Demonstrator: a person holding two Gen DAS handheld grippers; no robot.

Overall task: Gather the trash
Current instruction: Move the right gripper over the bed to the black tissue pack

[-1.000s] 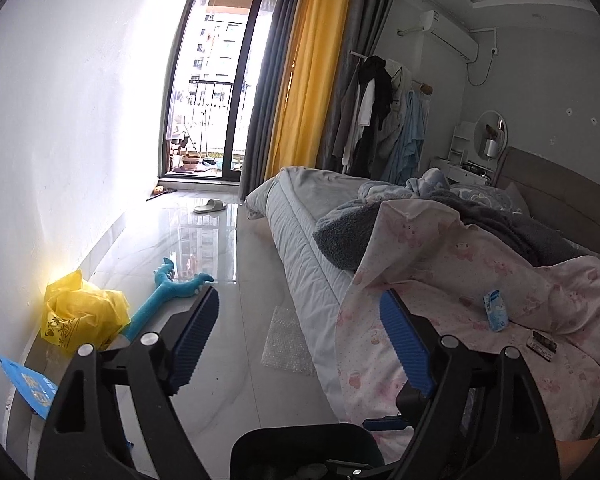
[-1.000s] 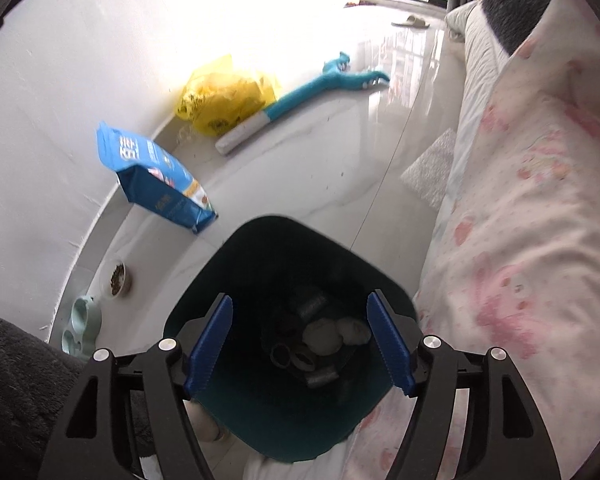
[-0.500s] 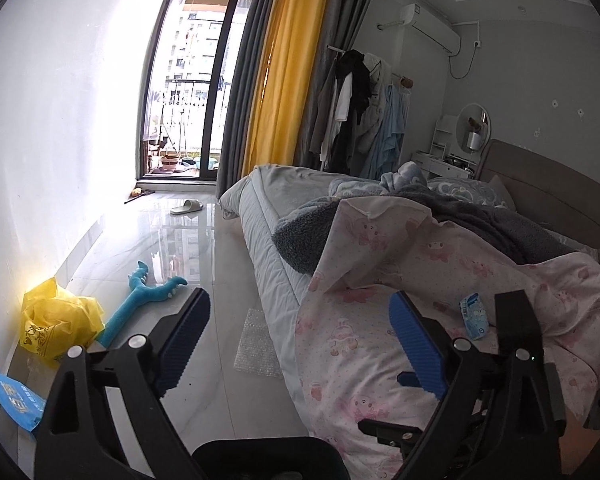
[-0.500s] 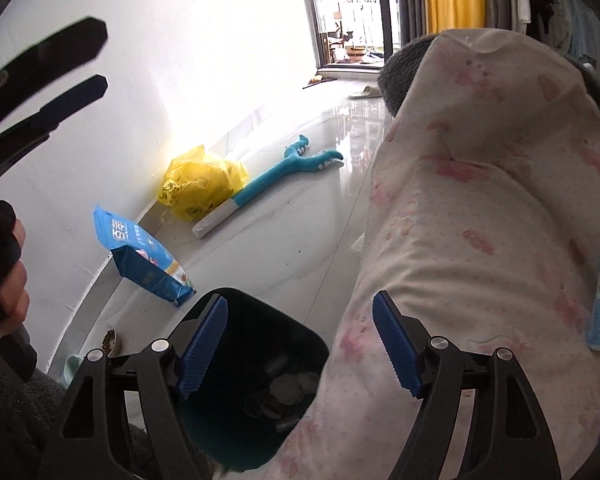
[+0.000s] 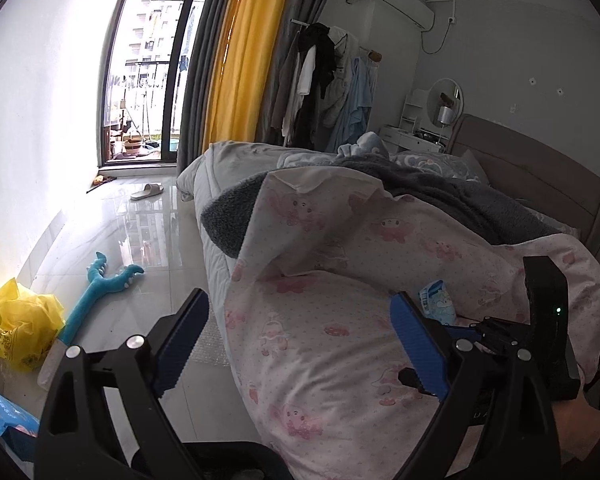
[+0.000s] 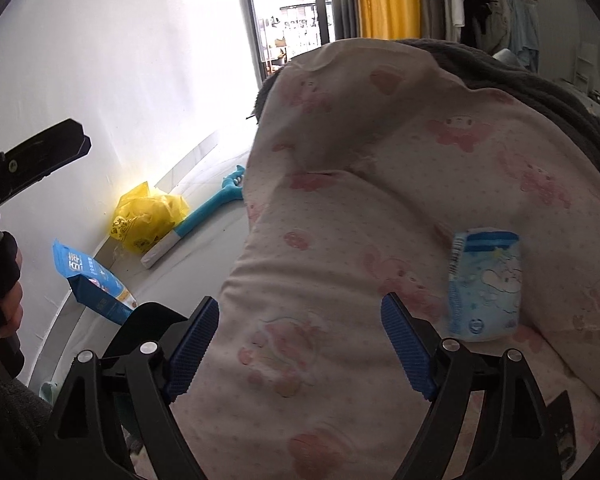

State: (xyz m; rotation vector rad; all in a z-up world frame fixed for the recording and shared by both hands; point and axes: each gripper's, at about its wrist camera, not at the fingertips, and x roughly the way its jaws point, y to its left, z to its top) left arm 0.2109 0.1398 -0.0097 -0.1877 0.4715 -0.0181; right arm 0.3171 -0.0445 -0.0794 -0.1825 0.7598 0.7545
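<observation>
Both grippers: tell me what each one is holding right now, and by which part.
Nothing is held. The left gripper and right gripper are both open and empty; the blue packet lies untouched on the pink duvet.

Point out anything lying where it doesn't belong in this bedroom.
A small blue packet lies loose on the pink quilt, odd for a bed. On the floor by the wall sit a crumpled yellow bag, a blue pouch tipped on its side, and a teal dinosaur-head toy, all scattered rather than put away.
</observation>
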